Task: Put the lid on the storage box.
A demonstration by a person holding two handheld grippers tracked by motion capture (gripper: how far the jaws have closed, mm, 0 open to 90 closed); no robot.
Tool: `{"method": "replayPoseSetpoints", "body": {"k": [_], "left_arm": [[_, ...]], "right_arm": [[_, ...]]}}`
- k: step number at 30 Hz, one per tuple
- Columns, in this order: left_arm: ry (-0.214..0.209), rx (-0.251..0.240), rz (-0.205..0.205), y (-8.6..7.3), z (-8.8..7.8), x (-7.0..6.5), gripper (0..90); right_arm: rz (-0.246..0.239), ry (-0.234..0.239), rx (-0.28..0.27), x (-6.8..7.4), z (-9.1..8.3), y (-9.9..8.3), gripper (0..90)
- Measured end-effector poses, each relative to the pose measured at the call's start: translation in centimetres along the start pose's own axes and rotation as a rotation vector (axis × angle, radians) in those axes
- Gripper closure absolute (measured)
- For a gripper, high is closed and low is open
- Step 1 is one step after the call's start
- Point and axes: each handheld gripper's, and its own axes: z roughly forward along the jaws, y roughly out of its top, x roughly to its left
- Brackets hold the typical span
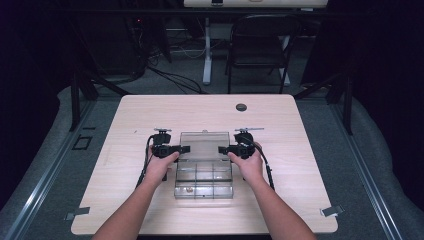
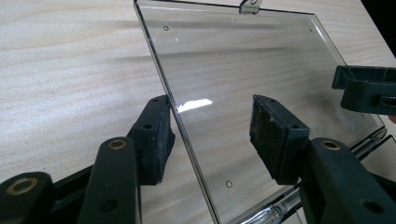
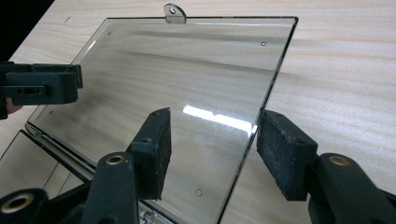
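A clear box (image 1: 204, 177) sits at the middle of the table (image 1: 125, 125), its lid (image 1: 204, 145) thrown back flat on the far side. Left of the box, the left gripper (image 1: 184, 148) reaches in over the lid's left edge; in the left gripper view that edge (image 2: 187, 135) passes between the jaws, touching the left pad (image 2: 159, 140), with a gap to the right pad (image 2: 273, 140), so the jaws stand apart and clamp nothing. Within the box, dividers form compartments, and a small item (image 1: 189, 189) lies in the near left one. Right of the box, the right gripper (image 1: 222, 149) straddles the lid's right edge (image 3: 257, 126), likewise unclamped. Beyond the lid, a dark round grommet (image 1: 241, 107) sits in the table; behind the table stands a chair (image 1: 260, 45).
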Motion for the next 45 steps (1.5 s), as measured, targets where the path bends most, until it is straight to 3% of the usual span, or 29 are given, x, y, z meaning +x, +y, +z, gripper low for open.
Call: {"method": "replayPoseSetpoints", "body": {"k": [24, 45], "left_arm": [[0.028, -0.022, 0.044, 0.2, -0.4, -0.6, 51.2], [0.033, -0.038, 0.064, 0.5, -1.2, -1.2, 52.9]], "right_arm": [[-0.041, -0.040, -0.014, 0.7, -0.4, 0.2, 46.0], [-0.087, -0.037, -0.021, 1.2, -1.5, 0.4, 46.4]]}}
